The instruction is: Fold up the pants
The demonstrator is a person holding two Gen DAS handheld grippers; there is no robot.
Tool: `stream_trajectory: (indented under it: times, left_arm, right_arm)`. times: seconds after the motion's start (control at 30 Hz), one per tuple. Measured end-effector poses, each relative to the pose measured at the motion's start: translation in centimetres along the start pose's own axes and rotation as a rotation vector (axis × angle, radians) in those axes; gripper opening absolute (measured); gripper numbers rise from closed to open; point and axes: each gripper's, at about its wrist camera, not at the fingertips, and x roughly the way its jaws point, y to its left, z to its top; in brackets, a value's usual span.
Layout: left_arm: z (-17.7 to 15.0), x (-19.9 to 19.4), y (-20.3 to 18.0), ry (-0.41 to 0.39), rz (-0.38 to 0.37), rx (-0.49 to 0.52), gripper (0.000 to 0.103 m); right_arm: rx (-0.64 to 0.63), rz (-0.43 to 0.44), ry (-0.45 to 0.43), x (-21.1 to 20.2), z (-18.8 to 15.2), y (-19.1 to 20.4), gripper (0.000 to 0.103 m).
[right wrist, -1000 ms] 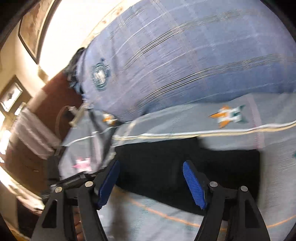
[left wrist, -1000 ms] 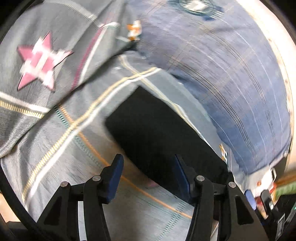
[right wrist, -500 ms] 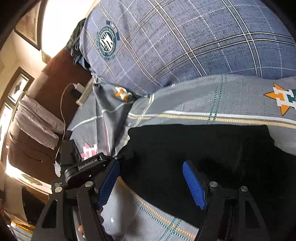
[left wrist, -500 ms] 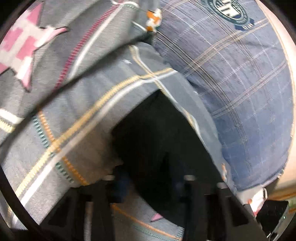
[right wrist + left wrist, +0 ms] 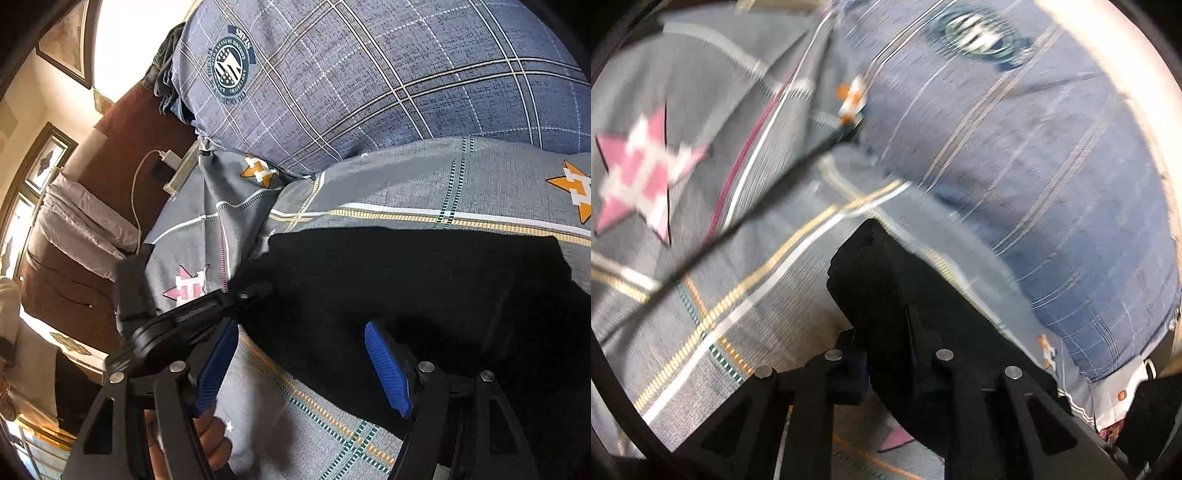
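- Left wrist view: the left gripper (image 5: pixel 886 343) has its jaws drawn narrow and closing, with a raised fold of the black fabric pants (image 5: pixel 882 280) standing between them; the black cloth and the black fingers merge, so whether the pads already press on it is hard to make out.
- The pants run from between the fingers down and to the right, where the gripper's own frame cuts them off.
- To the left of and beyond the gripper lies the grey bedspread with yellow and white stripes (image 5: pixel 746 295); a pink pixelated star (image 5: pixel 642 177) on it is smeared by motion blur.
- Ahead and to the right is the blue checked pillow with a round crest (image 5: pixel 1034 155), its print too blurred to read.
- Right wrist view: the right gripper (image 5: pixel 299 363) stands wide, blue ribbed pads (image 5: pixel 388 373) well apart; the pants (image 5: pixel 406 280) spread just ahead of and under the right-hand finger, with bedspread (image 5: pixel 266 417) showing between the jaws; no pad grips the cloth.
- The left gripper (image 5: pixel 255 290) reaches in from the left of the frame, its tip at the pants' near left corner; the tip is dark against dark cloth.
- A hand (image 5: pixel 207 439) shows only in part behind the left finger.
- The pillow (image 5: pixel 369 81) lies beyond; a white charger and cable (image 5: pixel 166 158) sit at the far left.
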Motion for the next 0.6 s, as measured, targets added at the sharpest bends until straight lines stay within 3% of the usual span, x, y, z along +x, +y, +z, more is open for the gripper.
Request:
stream_trajectory:
  times: [0.17,0.27,0.5,0.6]
  left_arm:
    - [0.0,2.3,1.4,0.067,0.062,-0.038,0.018]
    - [0.1,1.1,1.3,0.034,0.024,-0.051,0.014]
    - [-2.6,-7.1,-8.2,-0.239,-0.01,0.345,0.013]
    - [-5.5,-9.3,-12.0,-0.285,-0.073,0.513,0.012]
  right_arm:
    - [0.06,0.036,0.009,-0.3,0.4,-1.2,0.075]
    - [0.088,0.062,0.014,-0.6,0.7,-1.6,0.075]
    - [0.099,0.142,-0.042,-5.3,2.2,-2.4,0.075]
    - [0.125,0.165,-0.094,-8.3,2.7,-3.9,0.075]
